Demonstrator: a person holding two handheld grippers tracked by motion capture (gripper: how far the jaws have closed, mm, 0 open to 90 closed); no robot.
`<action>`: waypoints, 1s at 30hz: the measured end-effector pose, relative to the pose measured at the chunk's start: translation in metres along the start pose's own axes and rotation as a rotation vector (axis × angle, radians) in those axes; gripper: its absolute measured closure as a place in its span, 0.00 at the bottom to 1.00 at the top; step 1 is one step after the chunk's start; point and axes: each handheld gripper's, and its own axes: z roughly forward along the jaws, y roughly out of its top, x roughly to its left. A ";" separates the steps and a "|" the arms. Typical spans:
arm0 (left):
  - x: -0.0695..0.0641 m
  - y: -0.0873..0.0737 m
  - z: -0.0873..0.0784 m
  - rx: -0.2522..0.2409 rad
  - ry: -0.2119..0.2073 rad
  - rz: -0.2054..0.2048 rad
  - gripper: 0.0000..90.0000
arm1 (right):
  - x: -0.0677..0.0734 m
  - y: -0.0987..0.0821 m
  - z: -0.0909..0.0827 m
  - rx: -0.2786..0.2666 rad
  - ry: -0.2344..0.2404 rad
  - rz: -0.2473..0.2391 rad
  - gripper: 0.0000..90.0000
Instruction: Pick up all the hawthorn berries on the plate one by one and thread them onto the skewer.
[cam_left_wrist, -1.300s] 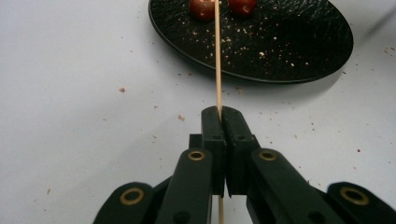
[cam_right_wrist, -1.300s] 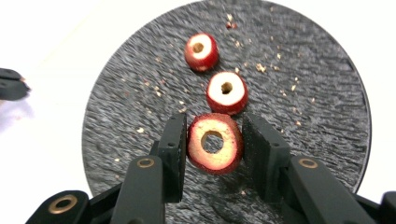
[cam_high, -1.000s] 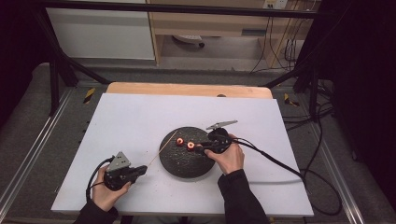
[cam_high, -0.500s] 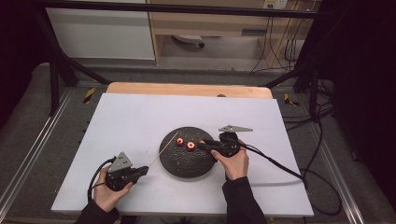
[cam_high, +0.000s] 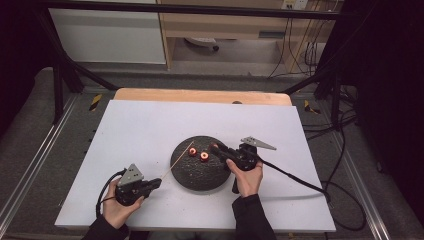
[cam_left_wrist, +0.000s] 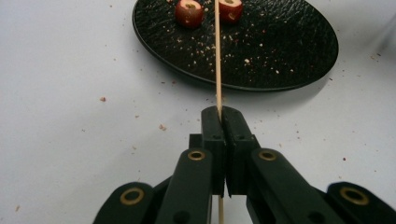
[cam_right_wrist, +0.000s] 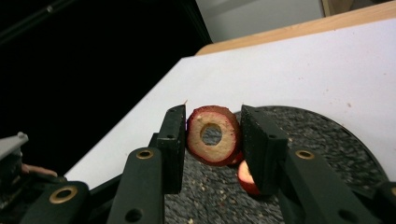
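Partly, the scene is cut off: in the left gripper view the dark round plate (cam_left_wrist: 280, 51) is cropped at the top edge, and the lower end of the thin wooden skewer (cam_left_wrist: 217, 56) is hidden behind the black jaws. In the right gripper view a second red piece (cam_right_wrist: 247, 179) is half concealed behind one jaw, and the far left of the picture is lost in darkness. In the high view the fruit pieces are too small for detail to be made out. No brand, label or legible writing is seen on any surface.

The left gripper (cam_high: 156, 183) is held low on the white table (cam_high: 140, 125), just beside the plate (cam_high: 197, 175); its jaws are pressed together on the skewer (cam_high: 177, 161), which runs up over the plate rim towards two red cored fruit pieces (cam_left_wrist: 189, 11). Crumbs are scattered over plate and table.

The right gripper (cam_right_wrist: 212, 135) is held over the plate, and a red fruit ring (cam_right_wrist: 213, 135) with a pale cut face and a central hole is clamped upright between its jaws, raised clear of the plate surface.
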 end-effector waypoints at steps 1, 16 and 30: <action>-0.002 0.000 0.000 -0.010 0.005 0.003 0.98 | 0.000 0.000 0.001 -0.011 0.004 0.006 0.70; -0.012 0.006 0.005 -0.042 -0.001 0.031 0.98 | 0.000 0.002 0.007 -0.178 0.021 0.042 0.70; -0.019 0.016 0.010 -0.070 -0.045 0.032 0.98 | -0.001 0.011 0.005 -0.287 0.024 0.058 0.70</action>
